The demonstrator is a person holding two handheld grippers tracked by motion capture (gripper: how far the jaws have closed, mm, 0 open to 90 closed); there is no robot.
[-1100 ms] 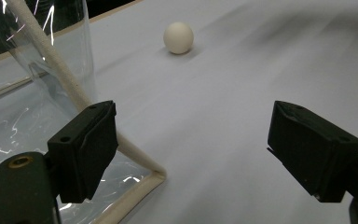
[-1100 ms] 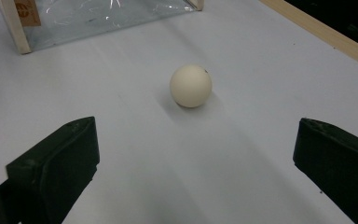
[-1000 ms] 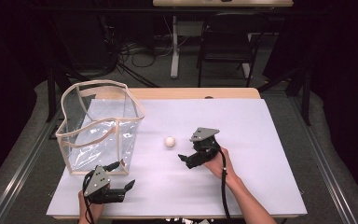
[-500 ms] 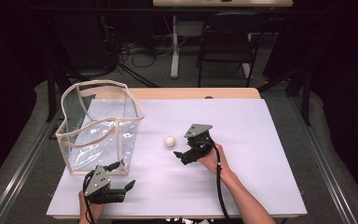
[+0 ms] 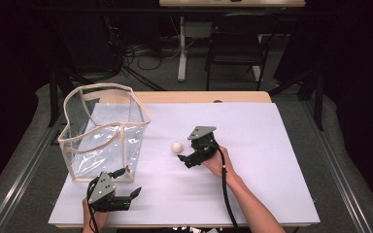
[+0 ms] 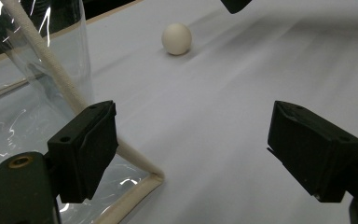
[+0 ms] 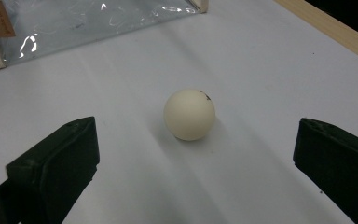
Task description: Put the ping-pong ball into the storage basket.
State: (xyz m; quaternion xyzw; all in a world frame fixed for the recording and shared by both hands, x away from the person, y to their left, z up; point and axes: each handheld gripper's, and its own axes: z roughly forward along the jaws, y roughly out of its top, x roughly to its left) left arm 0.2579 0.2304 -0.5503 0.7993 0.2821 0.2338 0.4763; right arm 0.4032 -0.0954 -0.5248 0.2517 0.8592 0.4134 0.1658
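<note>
Ball: small cream-white round ball (image 7: pixel 189 114) rests on the white table sheet (image 5: pixel 272 145), near the middle of the table in the high view (image 5: pixel 177 147). A tiny dark mark sits on its upper right in the right gripper view.

Ball vs right jaws: the right gripper (image 5: pixel 190 159) is held low, just to the ball's right in the high view. In the right gripper view the ball lies ahead of the two black jaws, roughly centred in the gap between them, touching neither.

Right jaws: spread wide, nothing between the pads.

Ball vs left jaws: the left gripper (image 5: pixel 135 193) sits at the near edge of the table, well apart from the ball. In the left gripper view the ball (image 6: pixel 176 39) lies far ahead, left of centre.

Left jaws: spread wide, holding nothing. The left jaw stands just in front of the bag's bottom corner seam; contact cannot be told.

Container: clear plastic box-shaped bag with cream fabric trim (image 5: pixel 102 133) stands upright and open-topped on the left part of the sheet, left of the ball and apart from it. The trimmed near corner shows in the left gripper view (image 6: pixel 51 60); its lower wall shows at the top of the right gripper view (image 7: pixel 88 23).

Container contents: nothing visible through the clear walls.

Hands: the person's right hand (image 5: pixel 218 162) grips the right gripper; its cable trails back along the forearm.
</note>
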